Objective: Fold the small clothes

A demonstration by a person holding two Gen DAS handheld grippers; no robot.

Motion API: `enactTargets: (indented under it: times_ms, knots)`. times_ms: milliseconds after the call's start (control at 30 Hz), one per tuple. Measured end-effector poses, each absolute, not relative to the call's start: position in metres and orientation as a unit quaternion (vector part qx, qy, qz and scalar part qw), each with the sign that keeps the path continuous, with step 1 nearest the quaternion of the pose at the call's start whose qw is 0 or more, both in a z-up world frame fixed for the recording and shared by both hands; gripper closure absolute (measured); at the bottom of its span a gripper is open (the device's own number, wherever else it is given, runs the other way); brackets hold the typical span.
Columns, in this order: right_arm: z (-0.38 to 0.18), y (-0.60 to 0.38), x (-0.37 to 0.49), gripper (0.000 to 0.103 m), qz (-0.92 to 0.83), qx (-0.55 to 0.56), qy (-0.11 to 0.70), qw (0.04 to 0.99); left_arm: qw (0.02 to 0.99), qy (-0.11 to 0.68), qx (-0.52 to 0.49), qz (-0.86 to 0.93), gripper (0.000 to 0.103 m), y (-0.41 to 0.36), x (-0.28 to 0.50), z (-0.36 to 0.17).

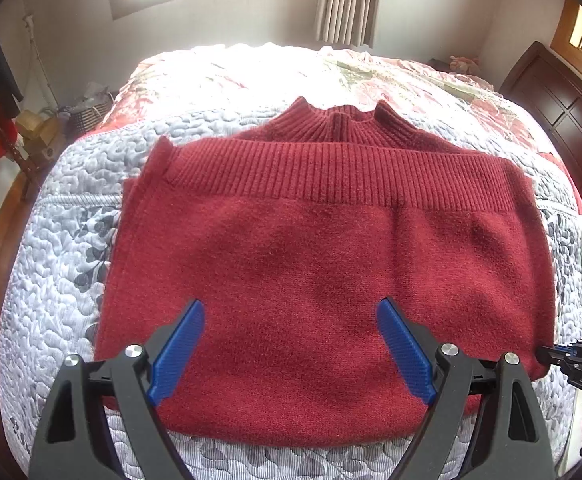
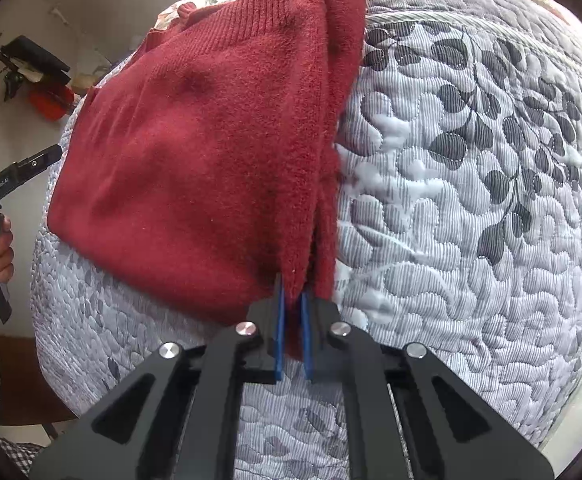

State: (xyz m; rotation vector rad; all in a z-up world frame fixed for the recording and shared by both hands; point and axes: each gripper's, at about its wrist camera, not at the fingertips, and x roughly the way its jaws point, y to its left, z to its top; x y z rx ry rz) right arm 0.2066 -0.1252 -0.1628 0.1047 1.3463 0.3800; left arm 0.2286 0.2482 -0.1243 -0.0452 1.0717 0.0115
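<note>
Right corner pinched, left jaws free over a half-folded sweater

Nearest, the right gripper [image 2: 291, 330] pinches the near right corner of the red sweater [image 1: 323, 280]; the left gripper [image 1: 291, 350] hovers spread wide above the near fold, holding nothing. The sweater lies on the quilt [image 2: 471, 200], hem band [image 1: 331, 172] folded up toward the collar [image 1: 347, 120]. Judgement: grip the left corner to match, then lift both evenly so the layers stay aligned.

bare quilt [image 2: 471, 200] right of sweater [image 2: 195, 152] (unobstructed)
</note>
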Motion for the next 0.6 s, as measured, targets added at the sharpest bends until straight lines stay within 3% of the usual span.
enactTargets:
  times_ms: [600]
  knots:
    - [-0.18,-0.128,0.208,0.096,0.162,0.074,0.625,0.76,0.839,0.545,-0.002,0.009,0.015,0.247,0.236,-0.155]
